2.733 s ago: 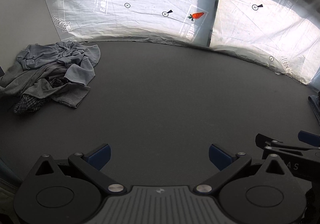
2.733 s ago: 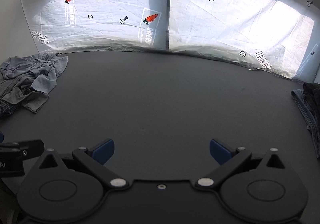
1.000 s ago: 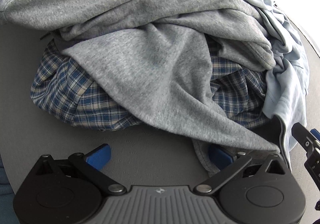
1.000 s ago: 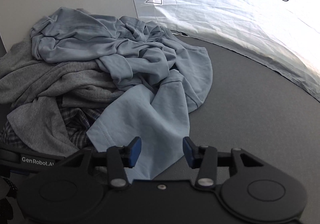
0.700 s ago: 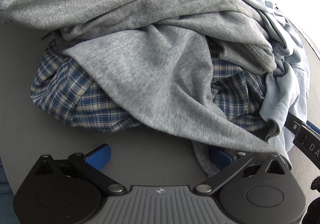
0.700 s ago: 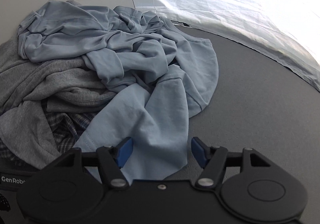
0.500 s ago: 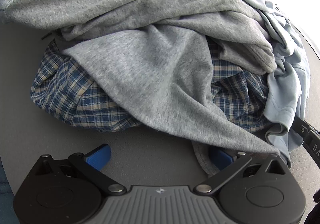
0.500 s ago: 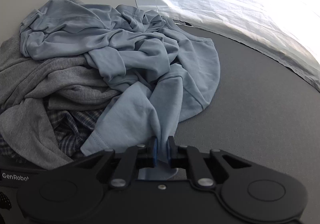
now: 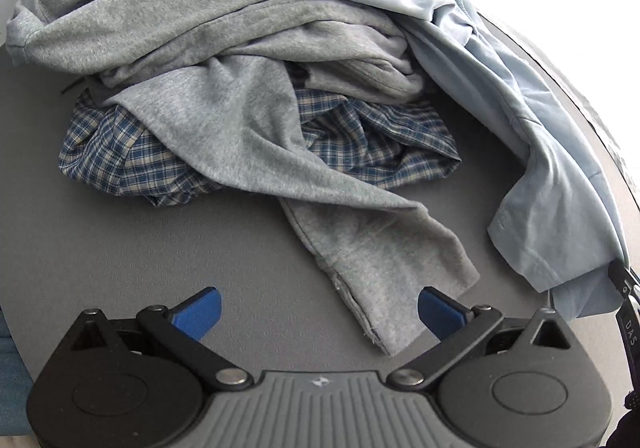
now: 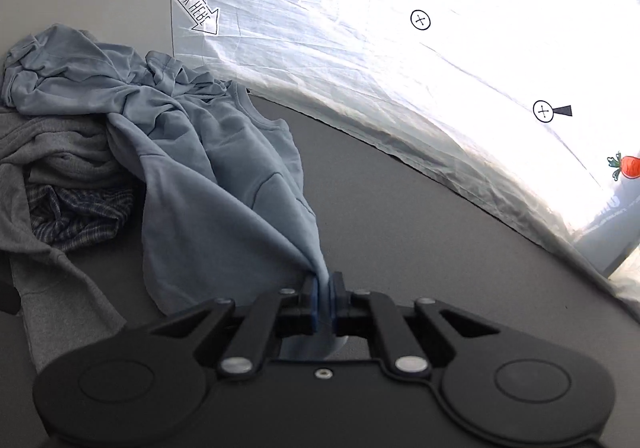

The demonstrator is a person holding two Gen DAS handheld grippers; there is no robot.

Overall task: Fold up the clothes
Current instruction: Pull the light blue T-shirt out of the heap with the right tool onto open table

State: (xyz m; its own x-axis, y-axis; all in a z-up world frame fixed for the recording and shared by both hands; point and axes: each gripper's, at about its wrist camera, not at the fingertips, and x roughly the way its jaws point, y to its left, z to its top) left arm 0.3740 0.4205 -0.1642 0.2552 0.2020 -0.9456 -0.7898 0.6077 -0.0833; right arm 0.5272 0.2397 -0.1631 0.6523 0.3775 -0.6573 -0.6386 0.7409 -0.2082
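Pulled out from the heap, the light-blue shirt now stretches taut from the clenched right gripper; the left gripper gapes, grey sweatshirt between its fingers.

A light blue tee drapes off the top of the pile, one edge bunched and stretched taut to the right. Under it lies a crumpled grey sweatshirt, one sleeve trailing flat over the surface. A blue plaid shirt is wadded beneath the sweatshirt, showing on both sides.
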